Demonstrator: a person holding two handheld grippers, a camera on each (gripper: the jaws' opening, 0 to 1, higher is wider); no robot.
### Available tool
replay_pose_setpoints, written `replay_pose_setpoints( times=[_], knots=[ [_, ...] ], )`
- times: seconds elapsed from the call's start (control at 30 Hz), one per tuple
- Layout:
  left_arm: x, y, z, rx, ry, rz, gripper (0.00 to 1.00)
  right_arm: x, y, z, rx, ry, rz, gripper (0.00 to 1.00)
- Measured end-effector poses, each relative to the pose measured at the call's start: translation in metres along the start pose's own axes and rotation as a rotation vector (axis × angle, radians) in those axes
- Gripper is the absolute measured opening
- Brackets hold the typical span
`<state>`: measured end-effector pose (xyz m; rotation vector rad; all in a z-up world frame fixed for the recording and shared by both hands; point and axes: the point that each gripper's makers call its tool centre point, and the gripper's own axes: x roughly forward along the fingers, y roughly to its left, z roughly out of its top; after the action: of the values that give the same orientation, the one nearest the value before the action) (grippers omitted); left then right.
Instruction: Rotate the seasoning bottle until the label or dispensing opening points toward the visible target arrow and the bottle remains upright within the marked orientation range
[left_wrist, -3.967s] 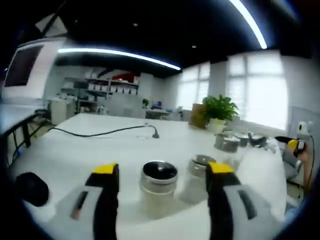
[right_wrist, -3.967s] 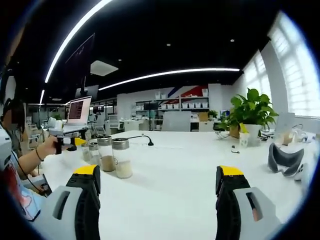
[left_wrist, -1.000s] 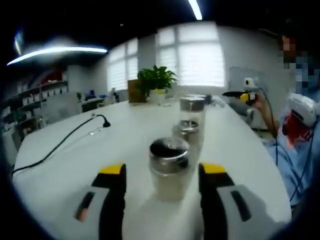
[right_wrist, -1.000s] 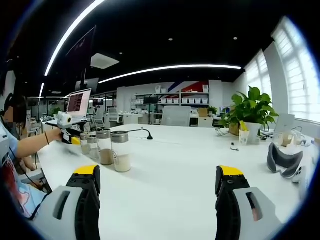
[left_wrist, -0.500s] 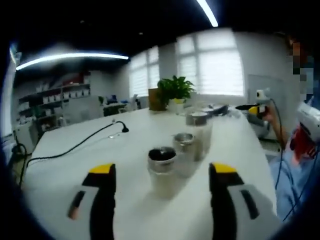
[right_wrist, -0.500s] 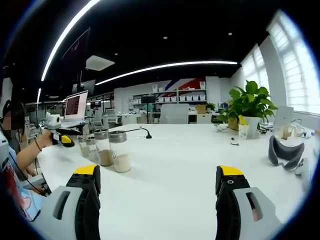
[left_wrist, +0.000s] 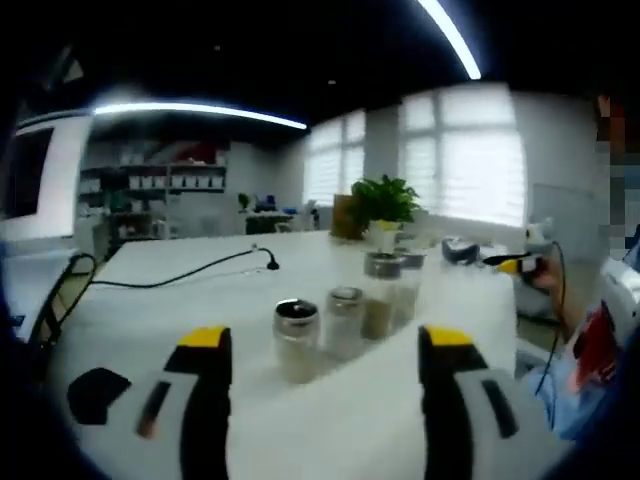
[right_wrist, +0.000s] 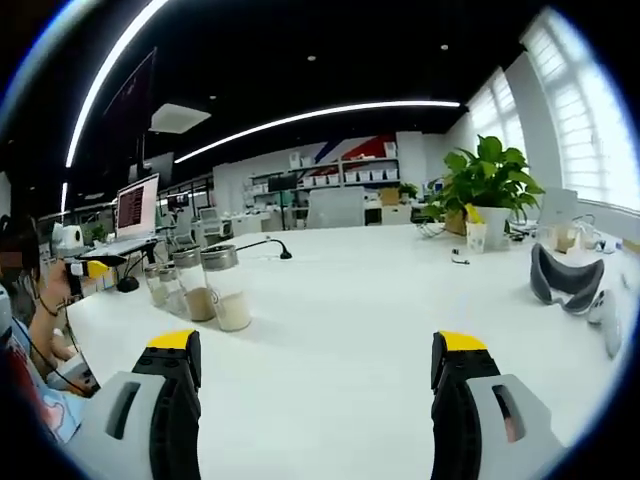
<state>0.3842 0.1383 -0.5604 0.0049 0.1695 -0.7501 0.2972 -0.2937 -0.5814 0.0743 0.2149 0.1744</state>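
Both tongs, left (left_wrist: 320, 360) and right (right_wrist: 318, 365), released; seasoning bottle (left_wrist: 296, 340) near the bench (right_wrist: 400, 300) edge looks glassy, slippery: grip mid-body

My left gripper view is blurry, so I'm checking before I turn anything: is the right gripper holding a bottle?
Observer: No. The right gripper is open over bare table, with nothing between its jaws.
Operator: What's in the bottles?
Observer: In the right gripper view, the nearest bottle holds white contents and the second bottle holds brown.
Operator: Anything behind them?
Observer: An open laptop with a lit screen shows beyond the bottles.
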Motion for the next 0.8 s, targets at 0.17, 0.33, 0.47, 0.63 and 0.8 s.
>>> replay_pose_setpoints(
  times=[0.17, 0.33, 0.47, 0.63, 0.8],
  knots=[
    [0.001, -0.01, -0.011, 0.07, 0.079, 0.006, 0.91, 0.003, 0.008, -0.01, -0.029, 0.063, 0.007, 0.99],
    [0.006, -0.014, -0.02, 0.003, 0.105, 0.009, 0.99, 0.006, 0.018, -0.005, -0.036, 0.039, 0.038, 0.99],
    [0.008, -0.011, -0.018, 0.014, 0.092, 0.033, 1.0, 0.009, 0.023, 0.0, -0.04, 0.027, 0.03, 0.99],
    [0.005, -0.016, -0.023, 0.015, 0.13, 0.027, 1.0, 0.013, 0.028, -0.02, -0.047, 0.123, 0.028, 0.99],
    [0.003, -0.011, -0.017, -0.005, 0.103, 0.066, 1.0, 0.021, 0.032, -0.03, -0.057, 0.161, 0.017, 0.99]
  ],
)
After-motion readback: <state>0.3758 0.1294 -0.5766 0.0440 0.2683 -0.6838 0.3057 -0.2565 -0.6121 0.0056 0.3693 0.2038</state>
